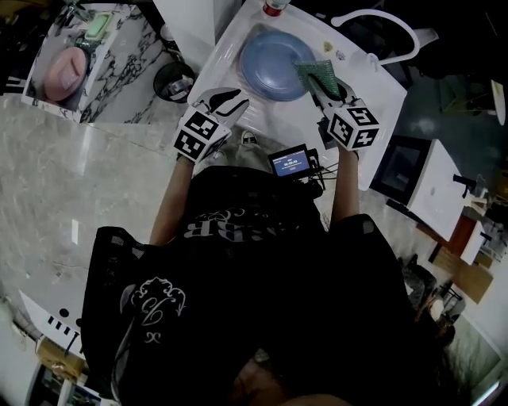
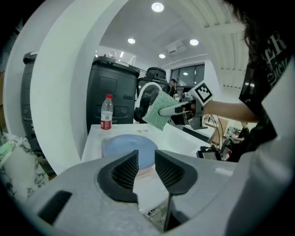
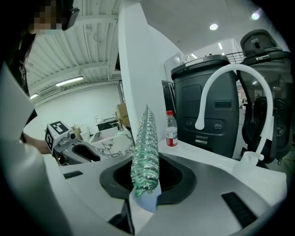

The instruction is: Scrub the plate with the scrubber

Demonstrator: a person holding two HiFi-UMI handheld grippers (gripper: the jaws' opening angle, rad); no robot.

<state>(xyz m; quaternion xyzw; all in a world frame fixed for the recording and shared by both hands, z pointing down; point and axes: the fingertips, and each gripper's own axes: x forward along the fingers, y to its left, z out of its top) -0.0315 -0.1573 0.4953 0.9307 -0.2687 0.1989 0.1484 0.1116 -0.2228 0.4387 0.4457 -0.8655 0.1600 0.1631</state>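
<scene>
A round blue plate [image 1: 272, 54] [image 2: 120, 149] lies flat in the white sink [image 1: 228, 49]. My right gripper [image 1: 323, 86] [image 3: 146, 182] is shut on a green mesh scrubber [image 1: 316, 73] [image 3: 146, 146]. It holds the scrubber upright over the plate's right rim. In the left gripper view the scrubber [image 2: 158, 115] hangs in the air above the plate, clear of it. My left gripper [image 1: 228, 101] [image 2: 146, 160] stands open near the sink's front edge, pointing at the plate, with nothing between its pads.
A water bottle with a red cap [image 1: 275, 6] [image 2: 106, 113] [image 3: 171, 129] stands behind the sink. A white arched faucet [image 1: 382, 21] [image 3: 229, 79] rises at the right. To the left are a black bin [image 1: 175, 80] and a marble counter [image 1: 119, 47]. A small screen device [image 1: 290, 161] sits near the person's body.
</scene>
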